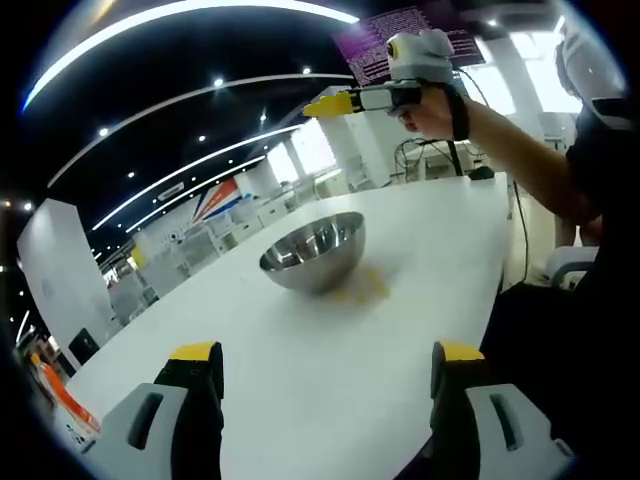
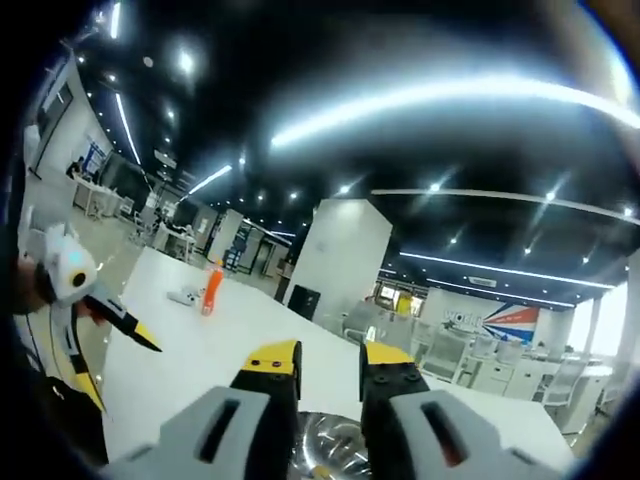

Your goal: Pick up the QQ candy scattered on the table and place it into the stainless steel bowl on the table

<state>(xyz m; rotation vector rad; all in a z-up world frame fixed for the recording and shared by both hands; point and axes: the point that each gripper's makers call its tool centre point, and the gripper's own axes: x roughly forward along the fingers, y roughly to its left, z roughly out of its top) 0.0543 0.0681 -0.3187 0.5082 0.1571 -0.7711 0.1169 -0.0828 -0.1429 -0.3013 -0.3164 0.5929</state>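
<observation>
Our left claw (image 1: 327, 362) has grey jaws with slotted sides and yellow-capped black tips. Our right claw (image 2: 328, 362) matches it; seen from outside, its white body ends in a yellow nose. We wear a dark sleeve (image 1: 600, 150) and a dark wrist strap (image 1: 459, 112).

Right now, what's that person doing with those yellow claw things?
A person holds a gripper in each hand at a white table. The right gripper is raised high above a steel bowl, its jaws nearly together; whether it holds anything cannot be told. Some yellowish candy lies on the table beside the bowl. The left gripper waits low, open and empty.
</observation>
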